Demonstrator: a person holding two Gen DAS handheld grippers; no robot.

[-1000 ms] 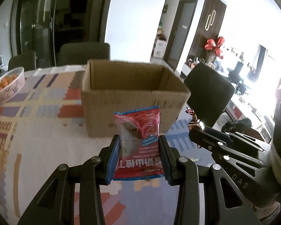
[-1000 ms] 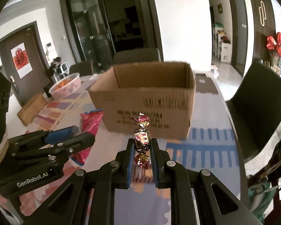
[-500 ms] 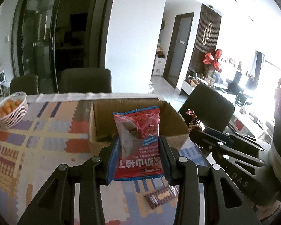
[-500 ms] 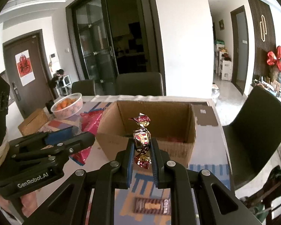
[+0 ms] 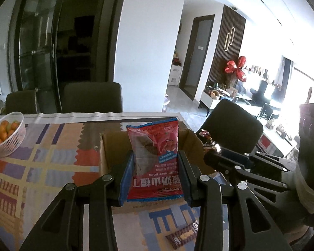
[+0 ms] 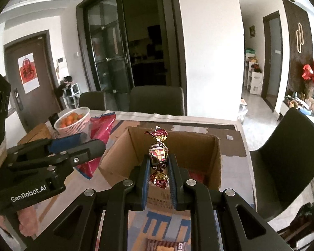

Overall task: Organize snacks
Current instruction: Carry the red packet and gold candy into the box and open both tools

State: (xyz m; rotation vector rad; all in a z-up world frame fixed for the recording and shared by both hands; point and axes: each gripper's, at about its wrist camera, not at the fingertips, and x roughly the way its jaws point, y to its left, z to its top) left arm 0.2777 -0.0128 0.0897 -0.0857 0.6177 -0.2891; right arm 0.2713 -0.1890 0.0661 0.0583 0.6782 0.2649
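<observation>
Red snack packet (image 5: 155, 161) clamped upright, left gripper (image 5: 155, 179), over box rim (image 5: 106, 152).

Daylight floods in from the far right, where the windows (image 5: 299, 79) burn out to white glare in my left view. The glass doors (image 6: 115, 58) on the far left stay dim and murky. My fingers (image 5: 125, 179) are dark silhouettes with little detail, and the near side of the cardboard box (image 6: 157, 198) sits in shade. Both views bend strongly at the edges, with black corners around the round picture. The centre is sharp; the table (image 5: 41, 163) looks slightly soft and washed out.
</observation>
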